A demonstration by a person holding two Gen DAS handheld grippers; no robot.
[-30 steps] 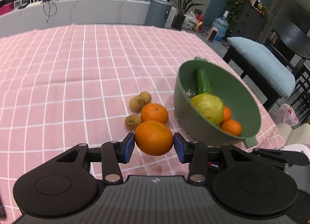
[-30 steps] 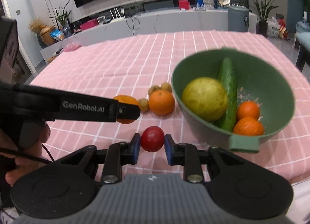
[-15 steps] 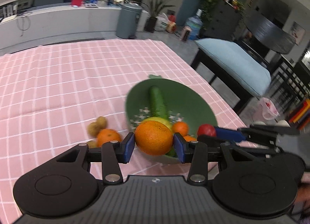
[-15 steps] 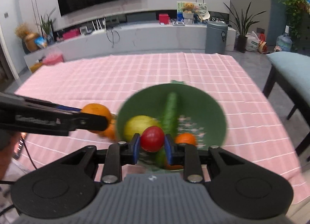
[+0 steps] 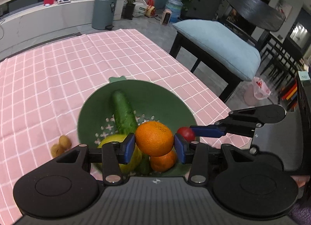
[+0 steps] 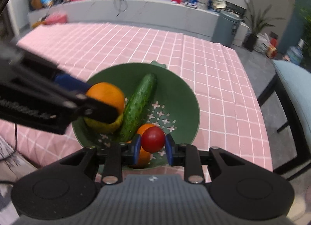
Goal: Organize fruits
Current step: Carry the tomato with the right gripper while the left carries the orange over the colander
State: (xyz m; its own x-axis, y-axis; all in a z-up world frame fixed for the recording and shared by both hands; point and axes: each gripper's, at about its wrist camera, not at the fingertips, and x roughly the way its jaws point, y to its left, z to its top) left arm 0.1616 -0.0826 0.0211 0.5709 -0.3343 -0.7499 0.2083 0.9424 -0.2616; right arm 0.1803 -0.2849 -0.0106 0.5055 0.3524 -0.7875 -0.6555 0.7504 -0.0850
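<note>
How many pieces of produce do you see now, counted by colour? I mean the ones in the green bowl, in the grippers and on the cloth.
Orange: 2 (held orange, one in the bowl)
Red: 1 (held tomato)
Green: 1 (cucumber)
Yellow-green: 1 (round fruit)
Brown: 2 (small fruits on the cloth)
Total: 7

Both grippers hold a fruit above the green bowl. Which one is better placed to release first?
Probably the right gripper: its red fruit hangs over bare bowl floor, while the left gripper's orange hangs above piled fruit.
</note>
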